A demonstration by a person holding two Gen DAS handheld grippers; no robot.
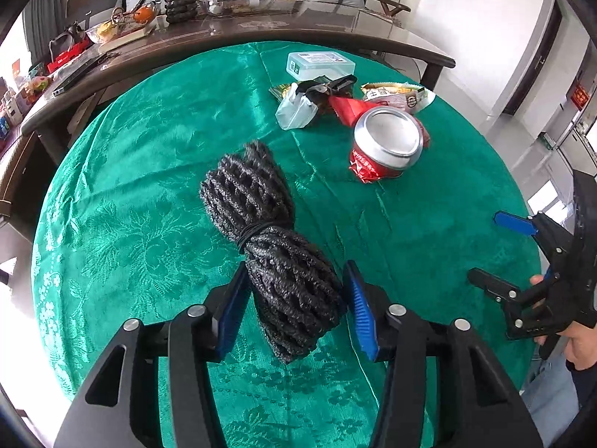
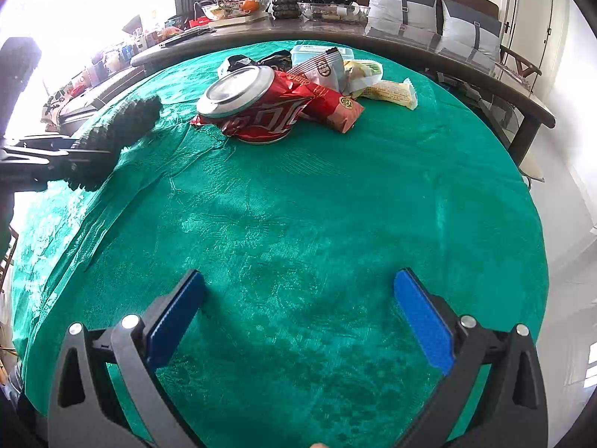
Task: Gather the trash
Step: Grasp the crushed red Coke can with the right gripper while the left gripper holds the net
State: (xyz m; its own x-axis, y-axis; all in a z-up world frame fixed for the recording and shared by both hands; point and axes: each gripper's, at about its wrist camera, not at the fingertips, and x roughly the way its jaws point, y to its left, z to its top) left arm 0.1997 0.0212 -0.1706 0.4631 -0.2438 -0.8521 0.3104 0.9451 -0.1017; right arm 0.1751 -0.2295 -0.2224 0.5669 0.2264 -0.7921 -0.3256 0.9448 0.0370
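A black foam-net bundle (image 1: 261,205) tied with a band lies on the green tablecloth (image 1: 130,186). My left gripper (image 1: 295,267) is shut on its near end, blue pads pressed against both sides. The right wrist view has the bundle (image 2: 123,119) at the far left, sticking out of the left gripper (image 2: 56,156). Beyond it stands a crushed red soda can (image 1: 388,142) (image 2: 257,108) among snack wrappers (image 1: 395,95) (image 2: 332,104). My right gripper (image 2: 300,273) is open over bare cloth, also seen at the right edge as the right gripper (image 1: 488,246) in a hand.
A clear plastic box (image 1: 319,63) and a crumpled clear bag (image 1: 298,108) lie at the far side of the round table. Behind it runs a dark counter (image 1: 261,30) with bowls, a plant pot and clutter. Cushions line the back wall.
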